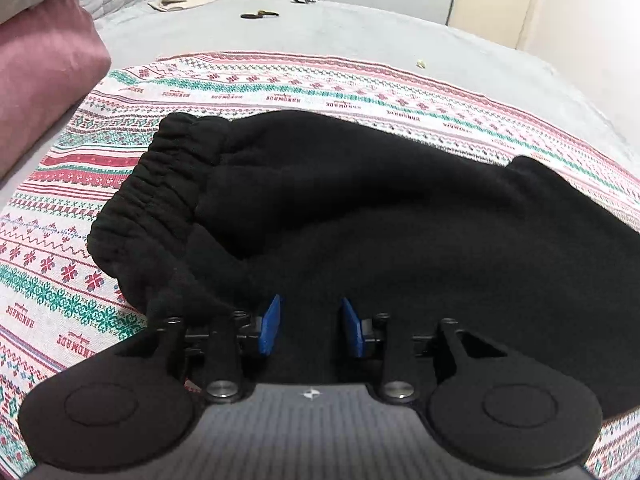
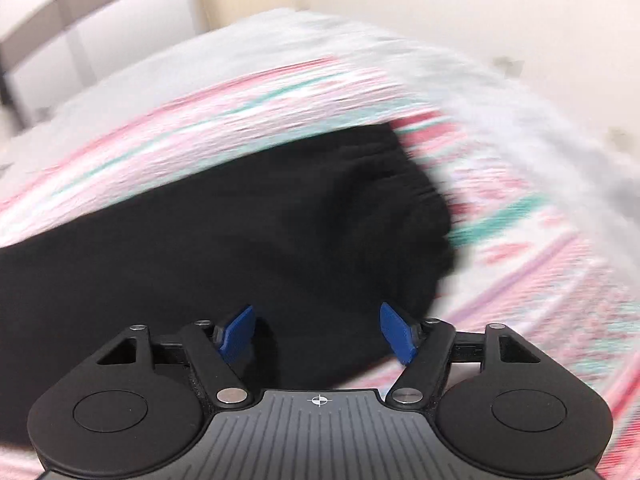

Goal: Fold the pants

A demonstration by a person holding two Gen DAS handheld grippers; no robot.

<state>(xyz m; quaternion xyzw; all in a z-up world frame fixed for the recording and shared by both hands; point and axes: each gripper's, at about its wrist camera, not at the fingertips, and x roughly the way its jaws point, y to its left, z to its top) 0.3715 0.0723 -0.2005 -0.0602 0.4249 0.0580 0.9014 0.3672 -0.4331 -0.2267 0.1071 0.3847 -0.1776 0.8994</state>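
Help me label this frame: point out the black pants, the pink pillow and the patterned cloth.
black pants point(image 1: 360, 220), left wrist view, middle of the fabric.
pink pillow point(image 1: 44, 68), left wrist view, its front face.
patterned cloth point(image 1: 60, 240), left wrist view, bare striped part left of the waistband.

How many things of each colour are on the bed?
Black: 1, the black fleece pants
Pink: 1, the pink velvet pillow
Patterned red and green: 1, the knit-print cloth
Cream: 1, the small folded cloth
Total: 4

"HANDMADE" repeats, upside down, across the patterned blanket point(image 1: 280, 88).
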